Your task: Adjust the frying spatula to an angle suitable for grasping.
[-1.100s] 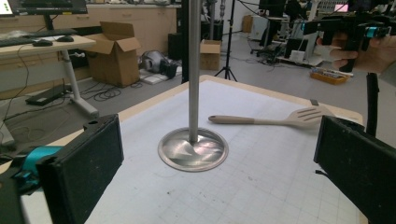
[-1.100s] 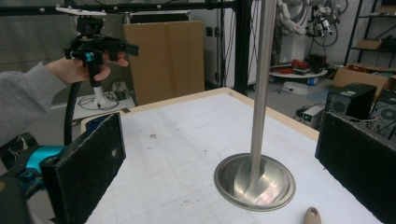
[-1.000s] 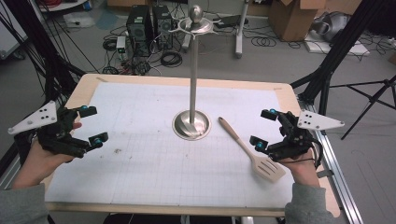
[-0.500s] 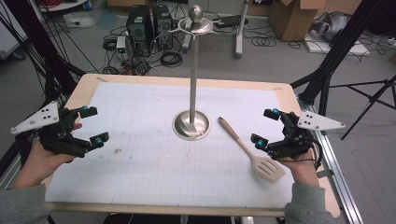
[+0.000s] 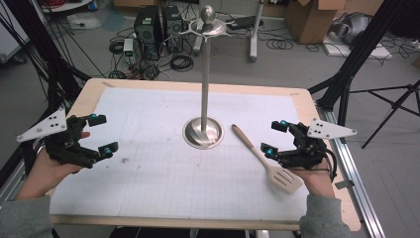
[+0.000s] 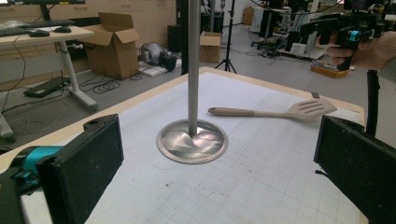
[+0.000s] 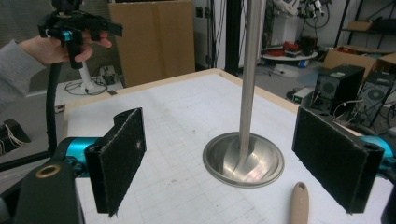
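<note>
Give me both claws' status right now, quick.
Left claw: open, holding nothing.
Right claw: open but has just been closing a little, nothing between its jaws; the spatula lies on the table beside it.

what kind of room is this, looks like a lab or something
Most likely a robotics or research lab: computer towers and loose cables on the floor, cardboard boxes, and black tripod stands around the work table.

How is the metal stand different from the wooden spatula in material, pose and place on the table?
The metal stand is shiny steel and stands upright on a round base near the mat's middle. The wooden spatula is pale wood and lies flat, slanted, to the right of that base, its slotted blade toward the person. The stand is much taller; the spatula is low. Both rest on the white grid mat, untouched.
</note>
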